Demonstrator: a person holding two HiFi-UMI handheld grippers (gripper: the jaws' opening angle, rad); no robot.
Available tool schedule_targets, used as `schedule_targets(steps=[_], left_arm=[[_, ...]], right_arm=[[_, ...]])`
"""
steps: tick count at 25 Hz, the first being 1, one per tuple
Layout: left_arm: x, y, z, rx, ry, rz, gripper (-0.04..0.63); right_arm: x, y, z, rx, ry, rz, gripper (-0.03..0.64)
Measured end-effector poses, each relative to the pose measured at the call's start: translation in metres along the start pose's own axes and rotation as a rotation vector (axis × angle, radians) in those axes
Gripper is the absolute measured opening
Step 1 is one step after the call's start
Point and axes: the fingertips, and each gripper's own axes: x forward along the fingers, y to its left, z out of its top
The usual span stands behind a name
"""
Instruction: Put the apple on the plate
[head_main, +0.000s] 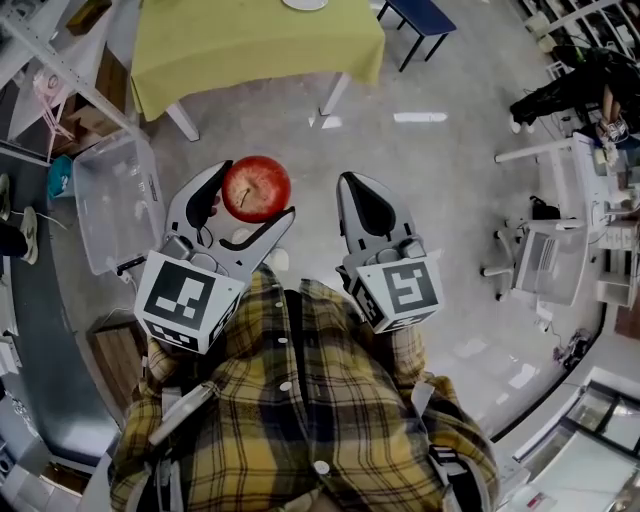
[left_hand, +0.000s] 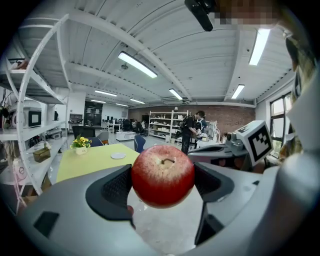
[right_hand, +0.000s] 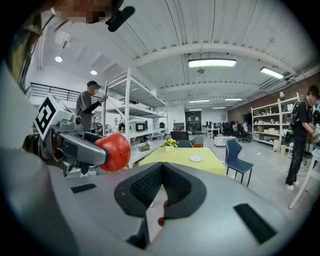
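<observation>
The red apple (head_main: 256, 188) is held tight between the two jaws of the left gripper (left_hand: 163, 179), up in the air above the floor (head_main: 440, 200). The right gripper (head_main: 352, 183) is squeezed shut with nothing in it and is held just beside the left one. The plate (head_main: 305, 4) is seen on the yellow table (head_main: 250, 45), well apart from the apple. The apple is not yet brought to the plate. The apple is round and smooth, so it could be let slip if the squeeze is loosened or the gripper is shaken on the way. Then it would be dropped on the hard floor and bruised. It could also roll off the plate if it is let go too early.
</observation>
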Motion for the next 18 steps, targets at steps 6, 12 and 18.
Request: schedule_targets(steps=[6,12,18], left_arm=[[0.005,0.014,-0.003,-0.006,0.013,0.009,0.399],[0.028,0.046,0.004,-0.008,0.012,-0.014,0.399],[0.064,0.094,0.023,-0.011,0.016,-0.031,0.399]], right_arm=[[0.011,-0.002,-0.004,0.009,0.011,-0.001,-0.003],[0.042,-0.014,0.001,0.01,0.018,-0.035,-0.003],[0.097,-0.034,0.012,0.011,0.056,-0.052,-0.003]])
